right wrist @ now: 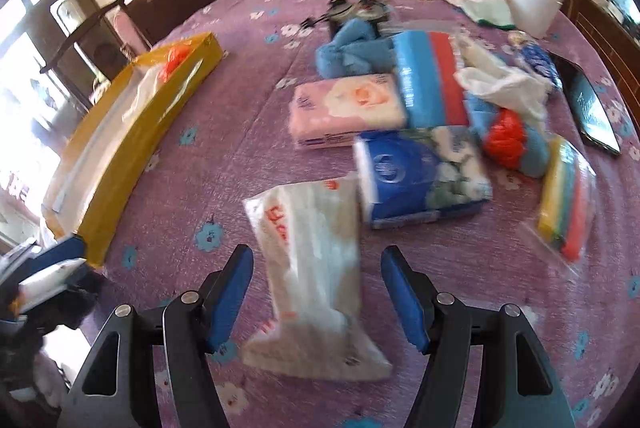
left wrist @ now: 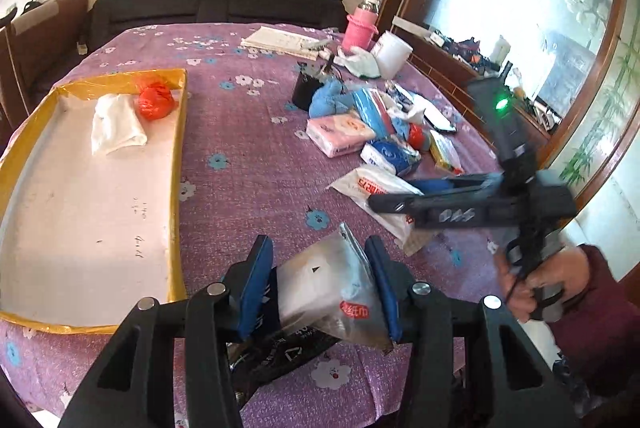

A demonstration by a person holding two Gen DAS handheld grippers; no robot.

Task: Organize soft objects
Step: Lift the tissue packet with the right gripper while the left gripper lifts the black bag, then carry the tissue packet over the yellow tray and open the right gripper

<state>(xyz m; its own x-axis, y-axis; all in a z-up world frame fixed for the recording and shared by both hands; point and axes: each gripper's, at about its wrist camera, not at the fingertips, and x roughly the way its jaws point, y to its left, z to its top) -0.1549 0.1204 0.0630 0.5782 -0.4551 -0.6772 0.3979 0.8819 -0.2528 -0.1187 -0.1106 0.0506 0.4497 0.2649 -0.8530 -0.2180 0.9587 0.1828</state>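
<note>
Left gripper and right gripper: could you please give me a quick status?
Left gripper shut on silver tissue pack. Right gripper open over white tissue pack. Yellow-rimmed tray unobstructed.

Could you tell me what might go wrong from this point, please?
1. The left gripper pinches a slippery silver tissue pack that sits tilted between the pads; it could slip out before reaching the yellow-edged box.
2. The open right gripper straddles a white tissue pack; closing may crumple it.

The silvery tissue pack point(left wrist: 328, 288) carries a red oval label with white characters, too small to read. The white tissue pack point(right wrist: 312, 268) bears red print, blurred beyond reading.
</note>
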